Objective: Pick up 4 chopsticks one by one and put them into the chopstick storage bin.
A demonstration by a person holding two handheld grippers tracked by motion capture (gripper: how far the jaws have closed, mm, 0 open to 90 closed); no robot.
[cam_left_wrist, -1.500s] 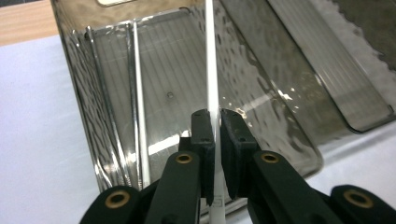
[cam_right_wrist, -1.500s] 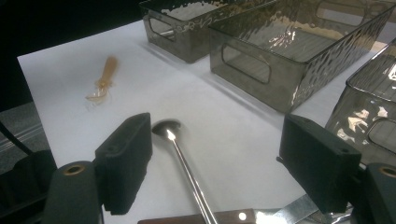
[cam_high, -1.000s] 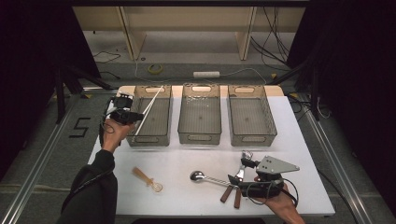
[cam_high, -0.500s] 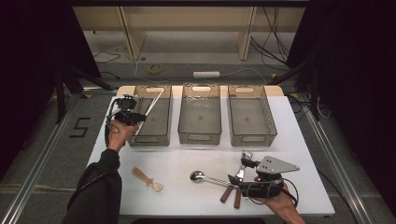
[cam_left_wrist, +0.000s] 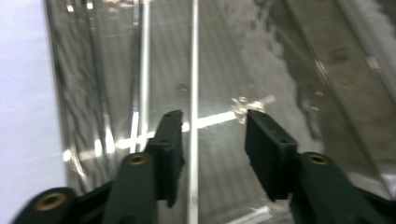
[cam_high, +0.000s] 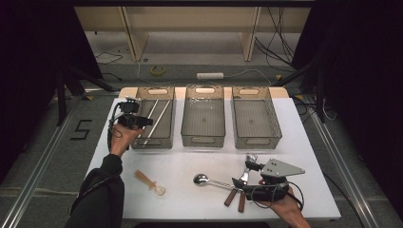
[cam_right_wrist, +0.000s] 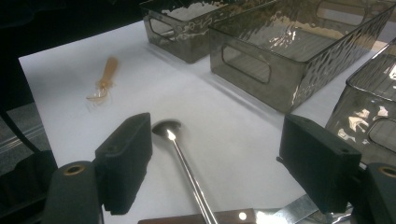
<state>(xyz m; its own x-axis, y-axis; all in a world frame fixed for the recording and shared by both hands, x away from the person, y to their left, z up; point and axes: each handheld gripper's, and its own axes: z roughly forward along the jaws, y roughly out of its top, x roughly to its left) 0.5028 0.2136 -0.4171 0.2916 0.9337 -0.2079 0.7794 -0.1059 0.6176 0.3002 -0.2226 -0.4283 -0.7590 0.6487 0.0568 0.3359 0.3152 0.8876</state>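
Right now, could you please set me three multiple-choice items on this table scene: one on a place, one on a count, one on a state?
1. Where do the white chopsticks lie?
A. in the left bin
B. in the middle bin
C. on the table

2. How many clear bins stand in the row?
A. two
B. three
C. four

3. How do the left gripper's jaws stand?
A. clamped on a spoon
B. shut, empty
C. apart, pressing nothing

Answers: 1 A, the sticks rest slantwise inside the left bin. 2 B, the high view shows three side by side. 3 C, having just been opening, they stand apart with a chopstick running between them.
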